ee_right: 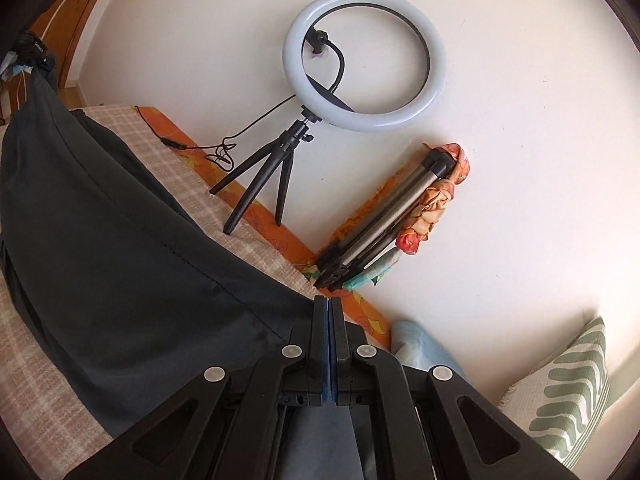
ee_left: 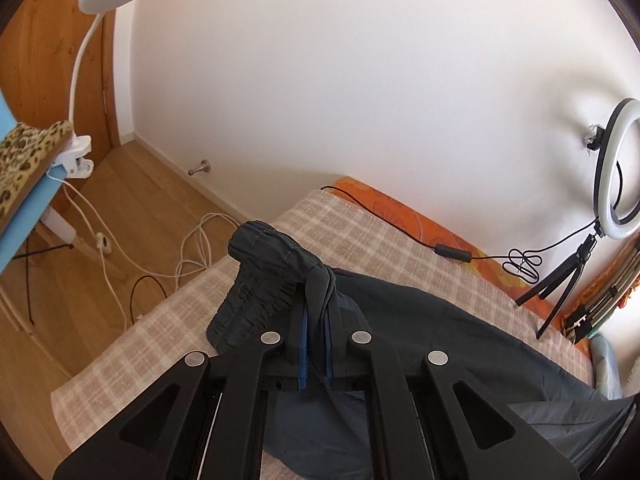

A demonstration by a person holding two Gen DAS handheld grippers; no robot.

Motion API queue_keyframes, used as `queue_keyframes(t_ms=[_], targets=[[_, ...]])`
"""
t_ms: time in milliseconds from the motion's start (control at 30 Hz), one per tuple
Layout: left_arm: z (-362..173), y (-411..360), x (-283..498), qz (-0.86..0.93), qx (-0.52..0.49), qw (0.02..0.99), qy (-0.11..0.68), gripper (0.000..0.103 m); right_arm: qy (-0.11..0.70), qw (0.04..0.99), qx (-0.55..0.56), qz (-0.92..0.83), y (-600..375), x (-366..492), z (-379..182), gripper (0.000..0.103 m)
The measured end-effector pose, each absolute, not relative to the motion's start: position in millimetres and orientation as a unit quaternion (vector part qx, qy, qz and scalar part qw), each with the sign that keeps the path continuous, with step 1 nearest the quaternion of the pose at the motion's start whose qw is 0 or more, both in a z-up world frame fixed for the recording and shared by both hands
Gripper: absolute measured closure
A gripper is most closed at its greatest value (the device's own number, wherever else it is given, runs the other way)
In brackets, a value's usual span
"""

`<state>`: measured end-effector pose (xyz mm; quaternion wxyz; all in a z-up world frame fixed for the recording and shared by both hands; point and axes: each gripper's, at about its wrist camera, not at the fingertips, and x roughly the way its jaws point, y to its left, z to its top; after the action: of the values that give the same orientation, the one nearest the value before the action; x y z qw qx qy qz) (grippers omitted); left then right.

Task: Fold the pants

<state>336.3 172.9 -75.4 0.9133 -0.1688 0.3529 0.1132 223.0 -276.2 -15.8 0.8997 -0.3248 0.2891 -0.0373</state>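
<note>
Dark grey pants (ee_left: 432, 332) hang lifted over a bed with a beige checked blanket (ee_left: 360, 232). My left gripper (ee_left: 318, 308) is shut on a bunch of fabric just beside the gathered elastic waistband (ee_left: 256, 264), which flops to the left of the fingers. In the right wrist view the pants (ee_right: 120, 264) stretch as a taut sheet from the upper left down to my right gripper (ee_right: 329, 304), which is shut on their edge; more fabric hangs below its jaws. The blanket (ee_right: 36, 380) shows beneath.
A ring light on a small black tripod (ee_right: 362, 60) stands at the bed's wall side, its cable (ee_left: 400, 220) running along the orange sheet. A folded tripod (ee_right: 384, 224) leans on the wall. A green-patterned cushion (ee_right: 568, 392) lies right. Cables (ee_left: 192, 256) cross the wooden floor left of the bed.
</note>
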Motion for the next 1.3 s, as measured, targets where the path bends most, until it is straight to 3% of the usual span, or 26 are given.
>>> queue_keyframes(t_ms=[433,500,533,600,700,867,1133,1167,1233,1300], targets=[[-127.9,136.2,443.9,0.143,-0.098,0.89,0.423,0.098,0.362,0.873,-0.323,-0.044,-303.3,325.5,-90.6,0.103],[-133.3,138.0,452.6,0.137,-0.105,0.883,0.437,0.091,0.375,0.868,-0.321,-0.042,-306.2,333.0,-101.9,0.103],[-134.6,140.8,455.2,0.133,-0.116,0.878,0.445,0.081,0.381,0.866,-0.322,-0.041,-307.7,337.4,-107.5,0.103],[-129.5,148.0,457.4,0.132,-0.131,0.877,0.444,0.07,0.39,0.86,-0.328,-0.04,-308.2,342.9,-116.5,0.103],[-110.9,160.6,452.1,0.134,-0.14,0.886,0.422,0.059,0.398,0.854,-0.332,-0.041,-309.8,348.7,-124.3,0.103],[-91.5,193.1,425.0,0.142,-0.151,0.894,0.397,0.058,0.416,0.852,-0.317,-0.041,-314.3,361.9,-132.1,0.103],[-120.7,214.7,379.0,0.132,-0.152,0.881,0.429,0.058,0.435,0.864,-0.252,-0.033,-322.7,362.8,-123.4,0.103],[-121.3,210.8,374.6,0.129,-0.148,0.882,0.429,0.058,0.433,0.87,-0.236,-0.029,-324.9,360.1,-118.5,0.1],[-117.4,198.7,367.5,0.118,-0.134,0.886,0.428,0.058,0.422,0.879,-0.219,-0.024,-326.8,349.9,-106.3,0.075],[-110.9,180.4,361.1,0.097,-0.118,0.893,0.423,0.058,0.41,0.887,-0.211,-0.021,-326.5,335.9,-93.6,0.071]])
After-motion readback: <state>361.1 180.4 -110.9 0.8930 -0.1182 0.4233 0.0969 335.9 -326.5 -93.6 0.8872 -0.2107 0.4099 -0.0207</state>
